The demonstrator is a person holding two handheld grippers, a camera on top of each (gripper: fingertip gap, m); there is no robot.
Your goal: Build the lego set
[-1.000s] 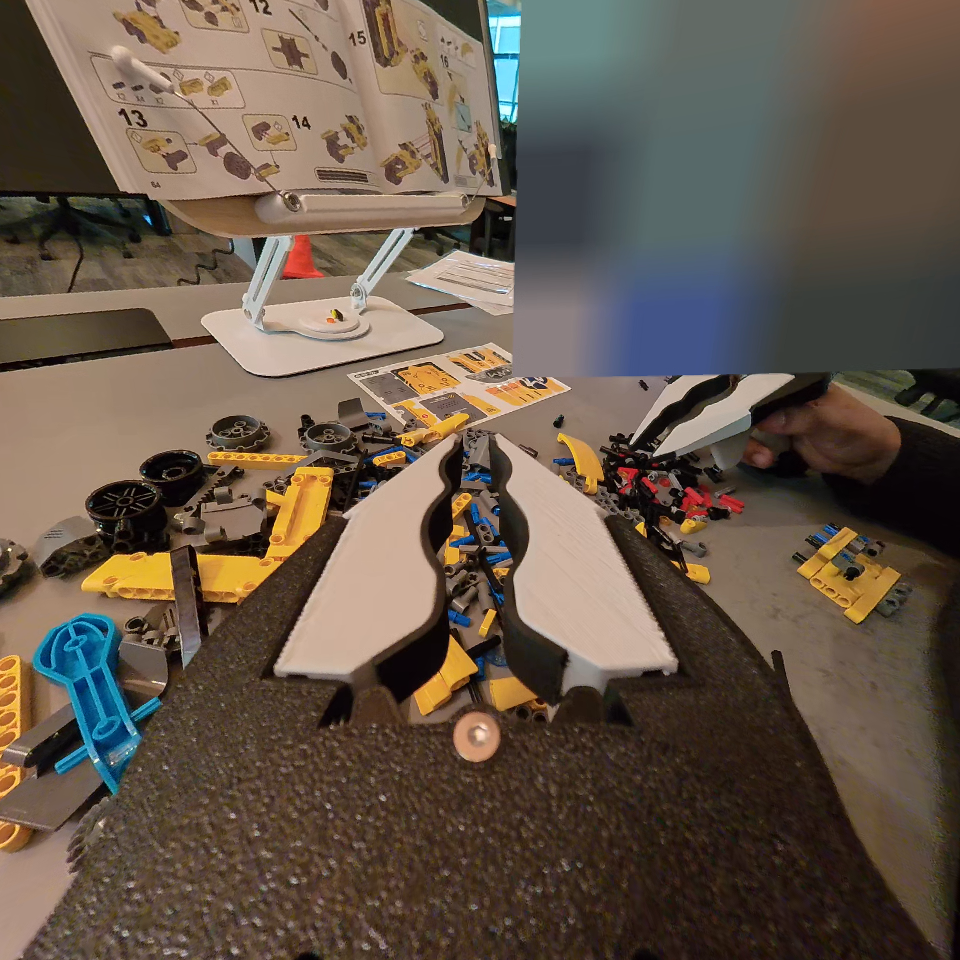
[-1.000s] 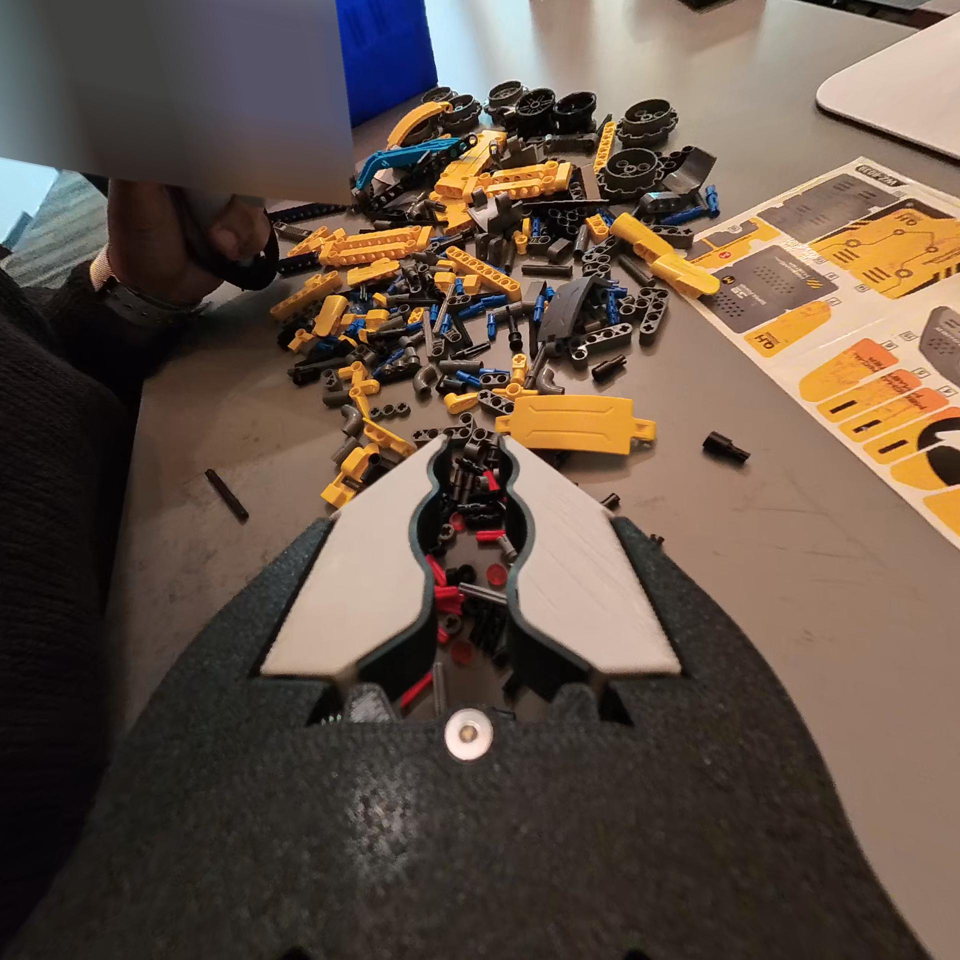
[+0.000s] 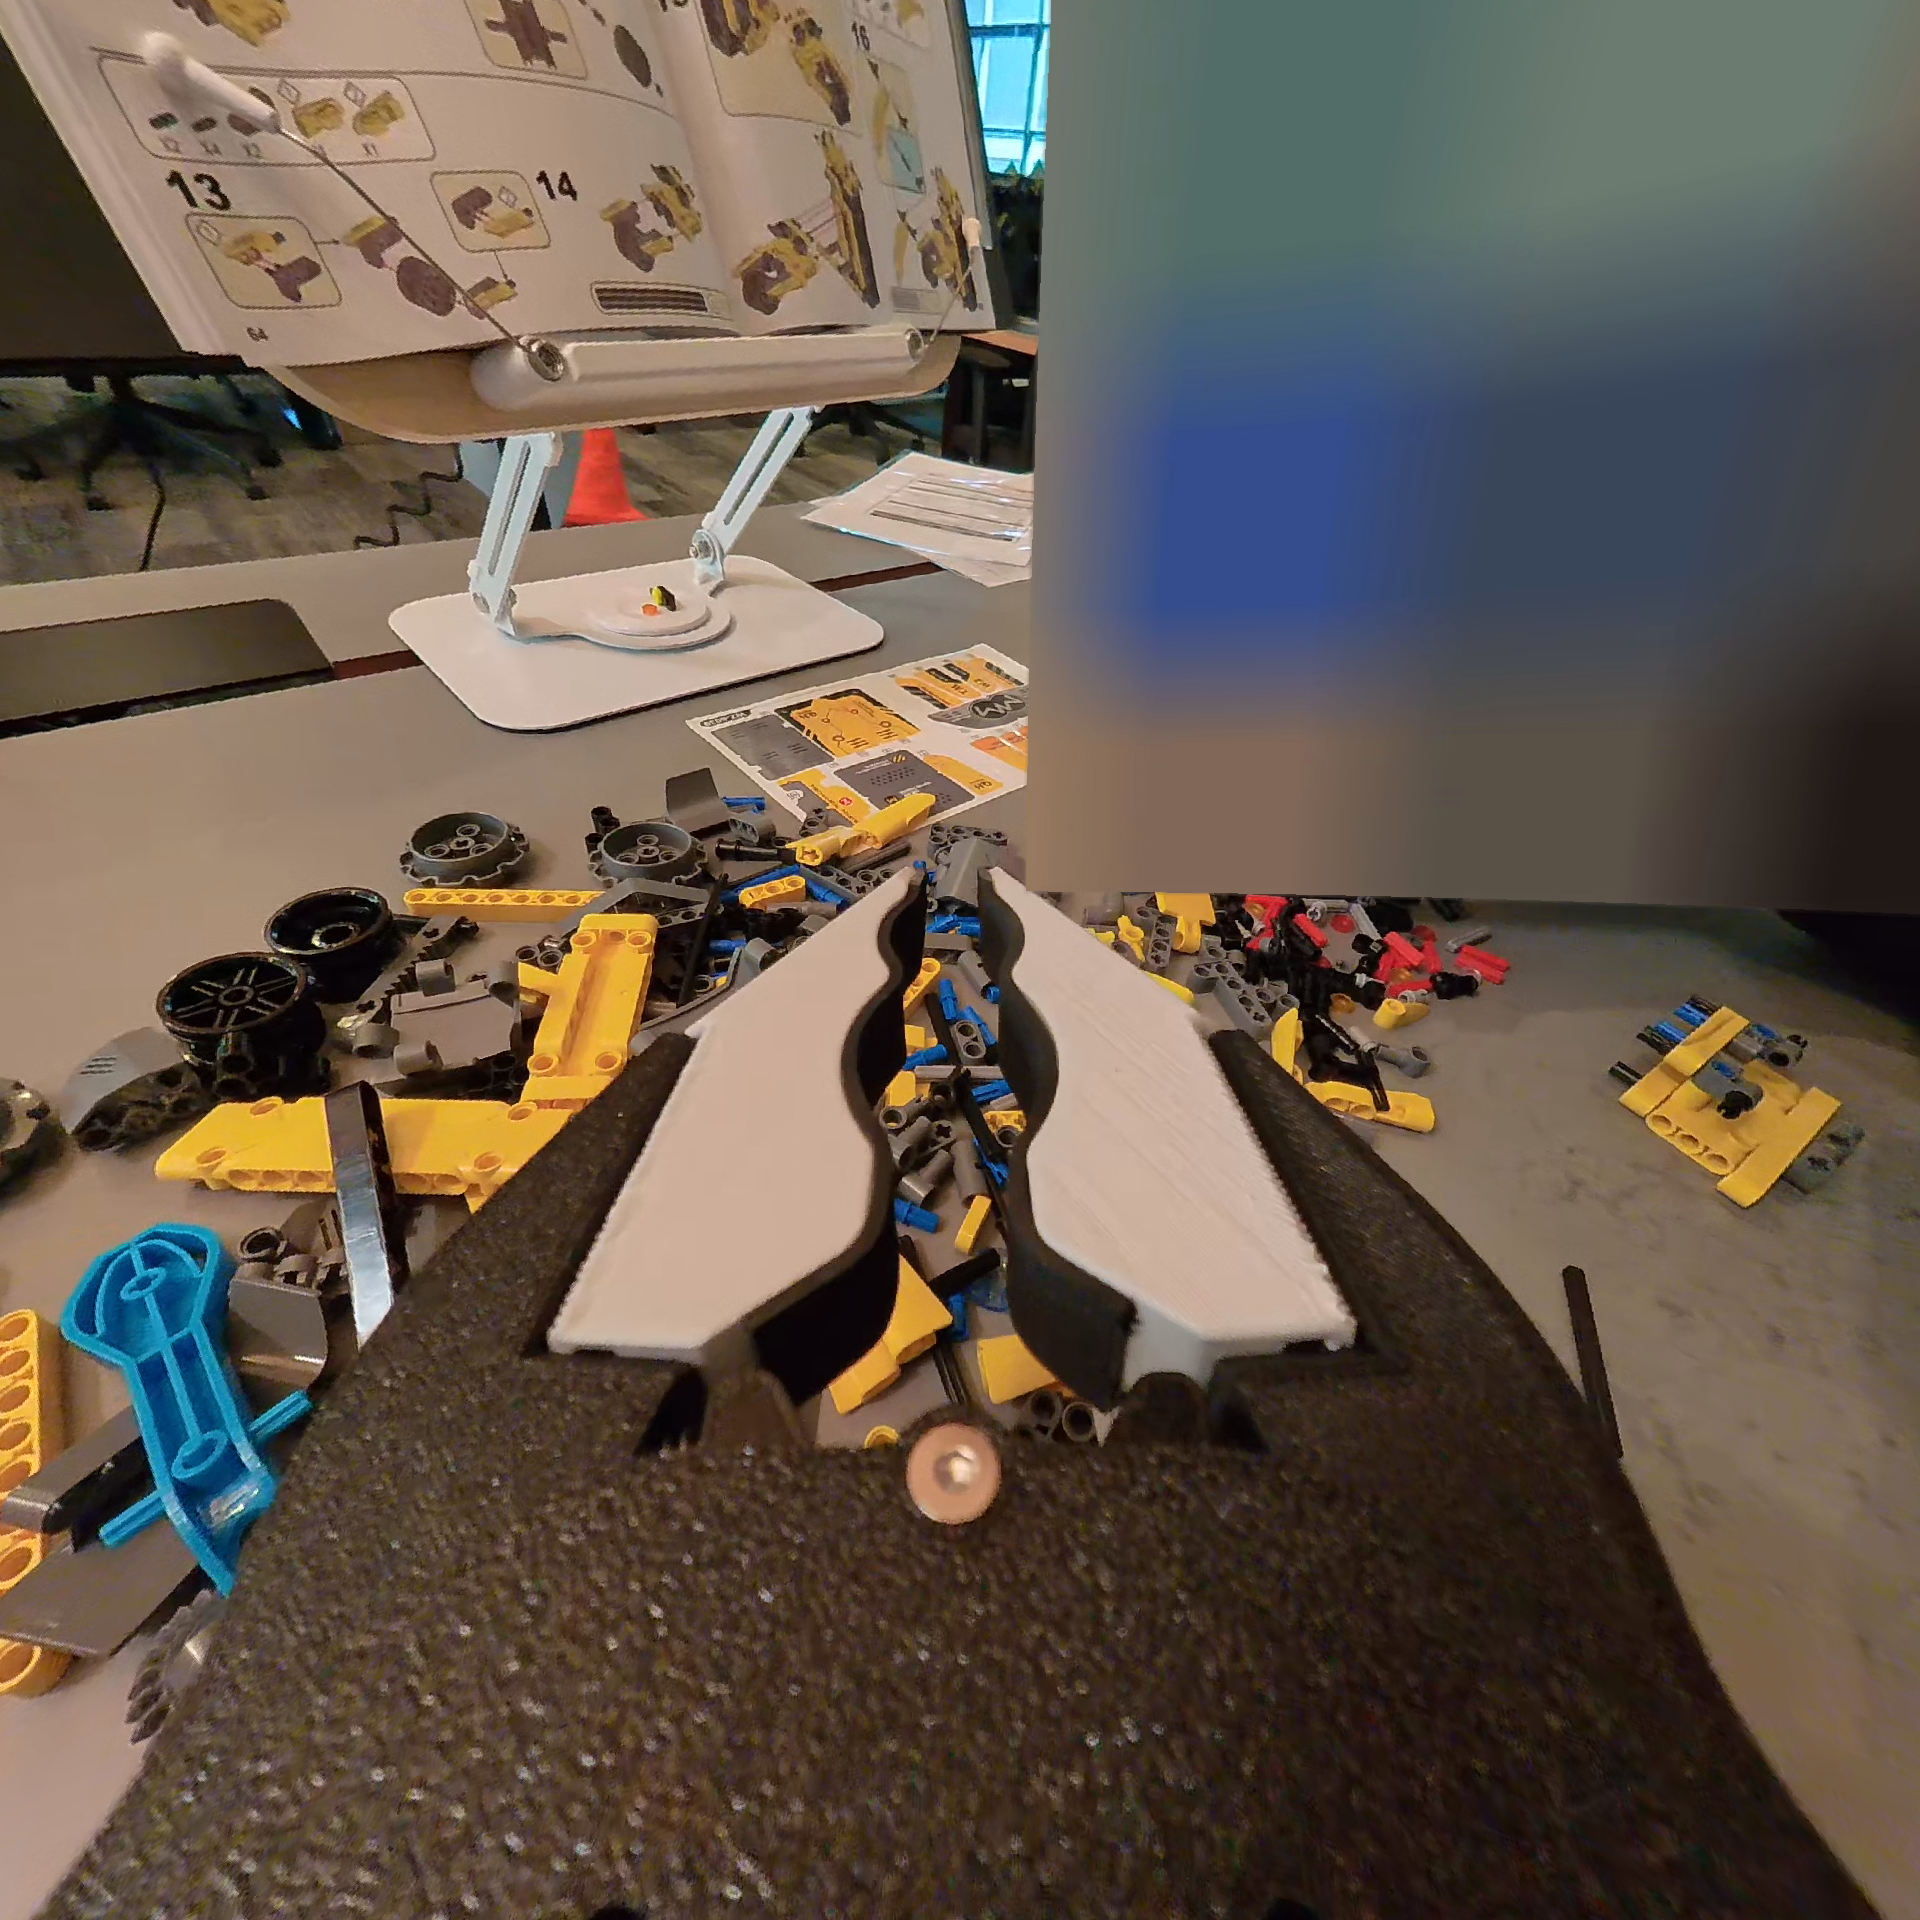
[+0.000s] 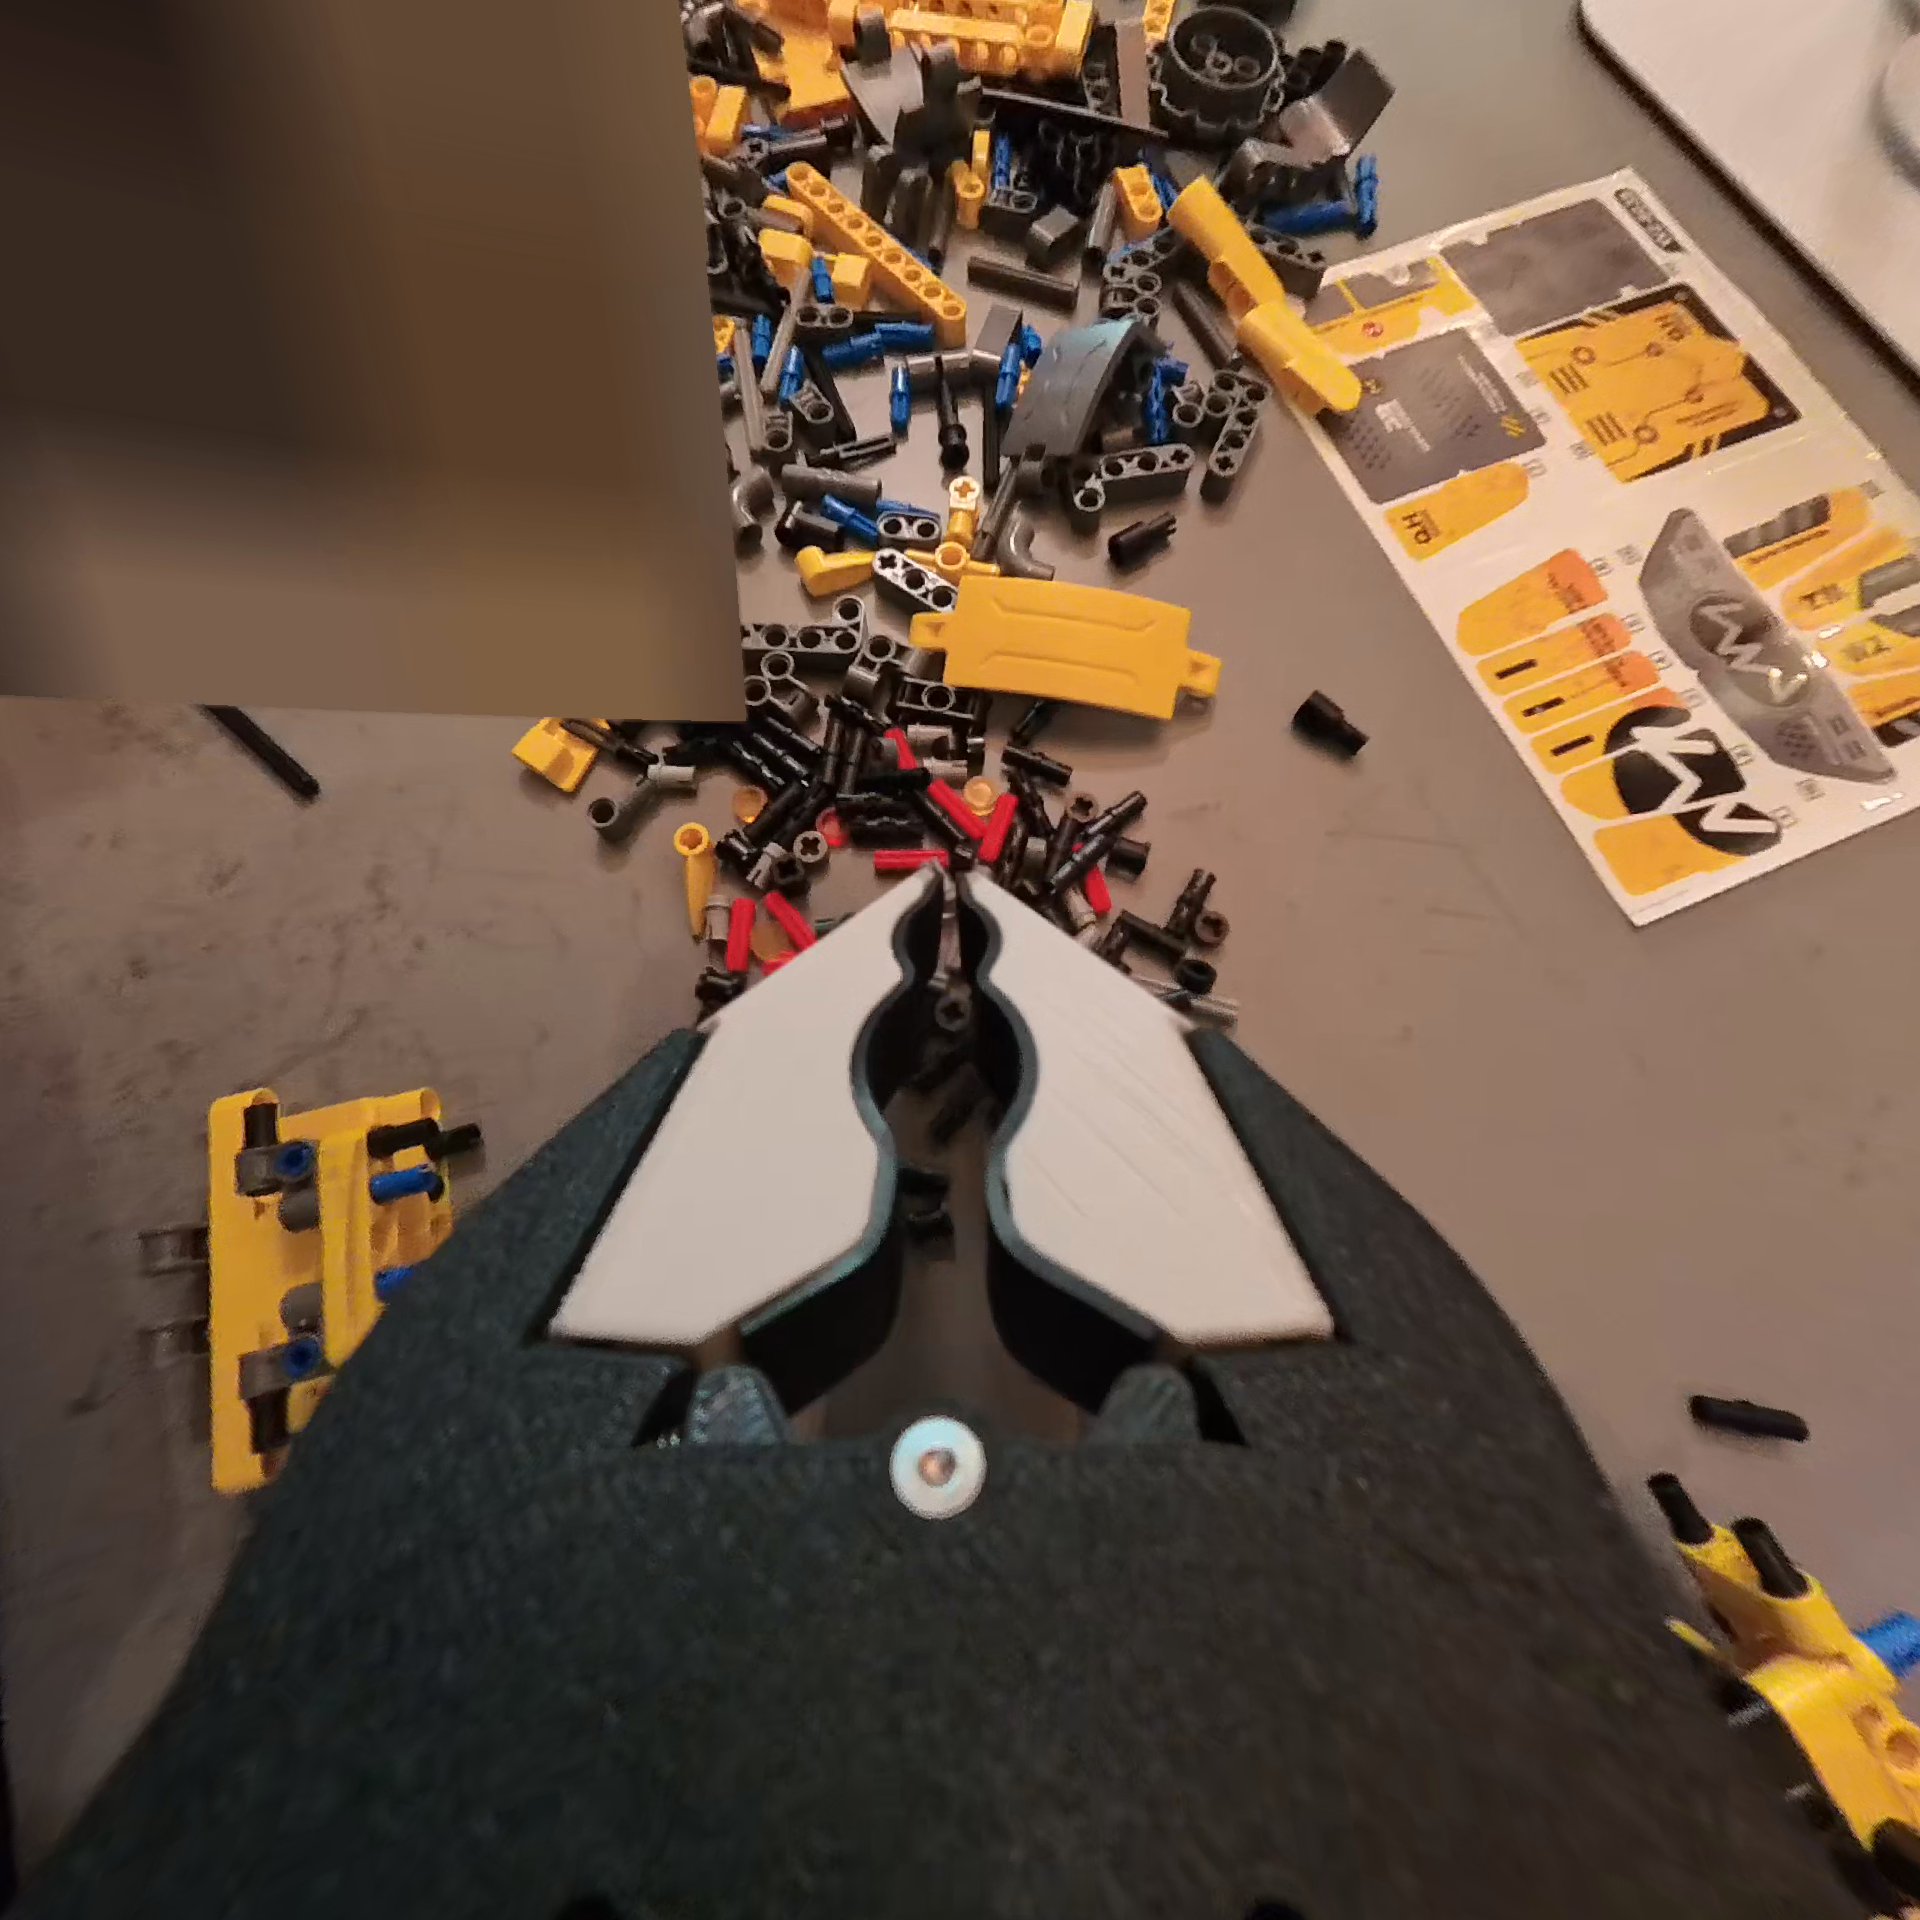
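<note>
My left gripper [image 3: 951, 883] is open and empty, low over a heap of yellow, grey, black and blue building pieces [image 3: 935, 1091] on the grey table. My right gripper [image 4: 945, 883] is shut on a small grey connector piece [image 4: 951, 997] pinched between its fingers, at the near edge of a scatter of red and black pins [image 4: 914, 810]. A partly built yellow assembly [image 4: 312, 1247] with blue and black pins lies left of the right gripper; it also shows in the left wrist view [image 3: 1725, 1101]. The right gripper does not show in the left wrist view.
An open instruction book [image 3: 520, 156] rests on a white stand [image 3: 623, 644] at the back. A sticker sheet [image 4: 1662, 520] lies to the right of the heap. Black wheels [image 3: 234, 997], a blue tool piece [image 3: 166, 1382], a yellow panel [image 4: 1060, 644] and another yellow assembly [image 4: 1787, 1662] lie around. Some 20 cm of space lies between my two pairs of fingers. The left gripper is farther from the yellow assembly [image 4: 1787, 1662], some 35 cm, than the right, some 15 cm.
My right gripper has closed on a small grey piece and drawn back from the pin pile. It has left the left wrist view. My left gripper stays open over the heap.
</note>
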